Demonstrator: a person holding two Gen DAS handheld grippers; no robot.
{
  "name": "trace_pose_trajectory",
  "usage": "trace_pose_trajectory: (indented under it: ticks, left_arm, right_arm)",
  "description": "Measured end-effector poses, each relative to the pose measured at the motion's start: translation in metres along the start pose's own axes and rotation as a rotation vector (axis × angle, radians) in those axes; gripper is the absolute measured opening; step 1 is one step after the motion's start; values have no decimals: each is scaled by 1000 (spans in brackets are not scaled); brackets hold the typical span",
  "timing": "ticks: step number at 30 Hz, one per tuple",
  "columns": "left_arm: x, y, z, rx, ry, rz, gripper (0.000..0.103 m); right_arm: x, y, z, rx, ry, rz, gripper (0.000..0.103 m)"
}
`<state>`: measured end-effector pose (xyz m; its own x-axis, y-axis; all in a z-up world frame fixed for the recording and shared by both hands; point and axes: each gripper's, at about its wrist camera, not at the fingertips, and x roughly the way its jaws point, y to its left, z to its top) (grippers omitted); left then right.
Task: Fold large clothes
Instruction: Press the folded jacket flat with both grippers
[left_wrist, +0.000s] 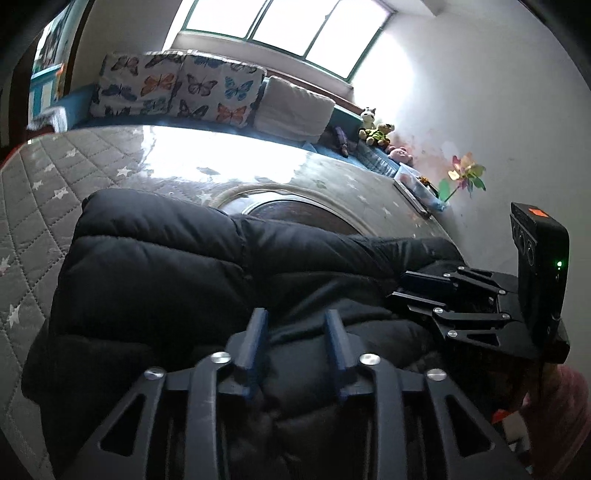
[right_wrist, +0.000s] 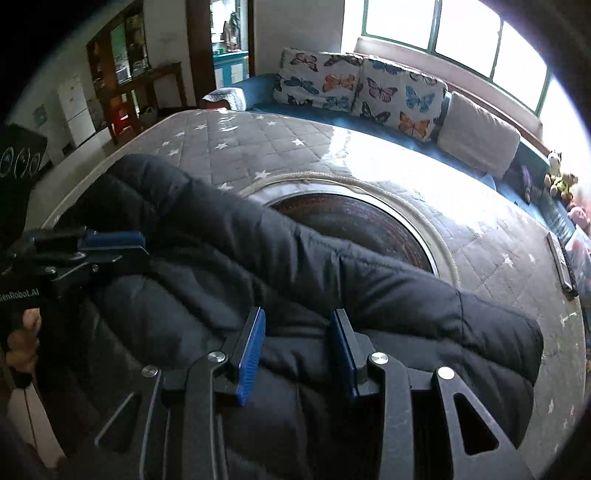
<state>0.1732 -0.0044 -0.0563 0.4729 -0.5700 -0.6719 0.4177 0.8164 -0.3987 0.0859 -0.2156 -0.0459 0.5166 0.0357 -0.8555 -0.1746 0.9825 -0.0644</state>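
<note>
A black puffer jacket (left_wrist: 159, 266) lies bunched on a round table with a grey star-print quilted cover (left_wrist: 44, 192); it also shows in the right wrist view (right_wrist: 221, 258). My left gripper (left_wrist: 297, 317) hovers over the jacket's near part, jaws apart with nothing between them. My right gripper (right_wrist: 299, 321) is likewise open just above the jacket's near edge. The right gripper shows at the right of the left wrist view (left_wrist: 406, 284). The left gripper shows at the left of the right wrist view (right_wrist: 114, 245).
A dark round glass centre (right_wrist: 354, 225) shows in the table's middle. Behind the table stands a blue sofa (right_wrist: 258, 92) with butterfly cushions (right_wrist: 369, 92), soft toys (left_wrist: 376, 133) and a pinwheel (left_wrist: 465, 173). A window is behind. A person's hand (right_wrist: 26, 339) holds the left gripper.
</note>
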Motion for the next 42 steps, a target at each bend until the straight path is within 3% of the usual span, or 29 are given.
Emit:
trace_pose_trajectory:
  ticks: [4, 8, 20, 25, 29, 37, 42]
  left_arm:
    - [-4, -19, -16, 82, -17, 56, 54]
    - [-5, -31, -30, 129, -30, 102, 57]
    - [-24, -29, -55, 82, -63, 86, 60]
    - [-34, -23, -69, 44, -78, 73, 63]
    - [-37, -18, -82, 57, -97, 76, 63]
    - [-37, -18, -94, 90, -89, 109, 64]
    - [-41, -16, -108, 97, -86, 113, 64]
  right_arm:
    - [-10, 1, -14, -22, -28, -2, 41]
    - [-18, -4, -25, -9, -50, 18, 41]
    - [-51, -18, -59, 13, -47, 7, 41]
    - [-49, -23, -70, 30, -11, 18, 41]
    - [-41, -24, -80, 56, -30, 20, 41]
    - [-49, -15, -56, 13, 14, -3, 41]
    - [-61, 3, -40, -18, -54, 43, 44]
